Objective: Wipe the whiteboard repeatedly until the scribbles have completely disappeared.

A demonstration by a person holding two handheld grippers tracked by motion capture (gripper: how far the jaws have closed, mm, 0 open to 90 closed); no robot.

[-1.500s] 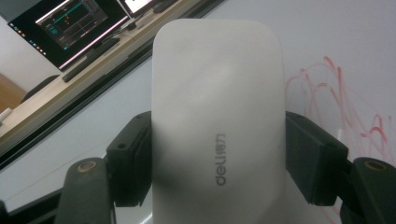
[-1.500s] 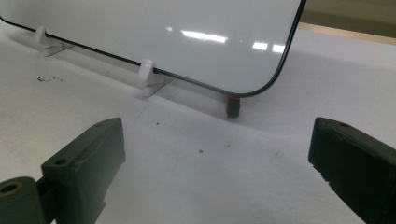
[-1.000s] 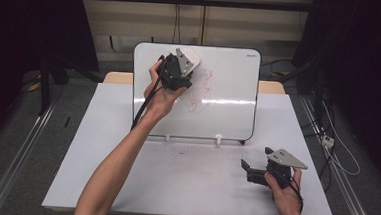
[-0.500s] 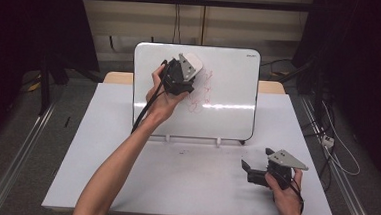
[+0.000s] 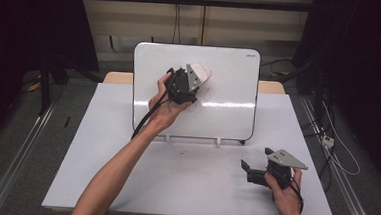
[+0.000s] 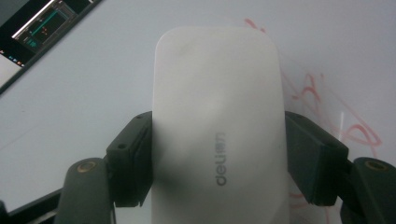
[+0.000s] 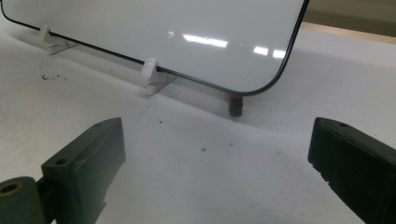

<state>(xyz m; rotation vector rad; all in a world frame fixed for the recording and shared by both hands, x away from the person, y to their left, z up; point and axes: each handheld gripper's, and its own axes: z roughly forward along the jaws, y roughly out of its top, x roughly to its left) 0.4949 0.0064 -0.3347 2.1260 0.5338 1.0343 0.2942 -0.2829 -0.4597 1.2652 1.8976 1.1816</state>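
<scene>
A white eraser [image 5: 201,70] [image 6: 217,116] is clamped between the black jaws of my left gripper [image 5: 196,77] [image 6: 217,158], which is shut on its two long sides. The eraser is held up against the upright whiteboard [image 5: 230,80], near its middle. Faint red scribbles [image 6: 345,126] [image 5: 202,95] lie on the board beside and below the eraser. My right gripper [image 5: 250,171] [image 7: 215,154] rests low on the white table [image 5: 184,182] at the front right. It is open with nothing between its jaws and faces the board's lower right corner [image 7: 261,84].
The board stands on small white clip feet [image 7: 152,74] near the table's back. A small red and dark foot [image 7: 236,105] sits under its right corner. A few dark specks [image 7: 53,77] lie on the table surface. Black curtains and cables surround the table.
The left gripper has slid the eraser slightly right and down across the board. The right gripper has stayed where it was.
</scene>
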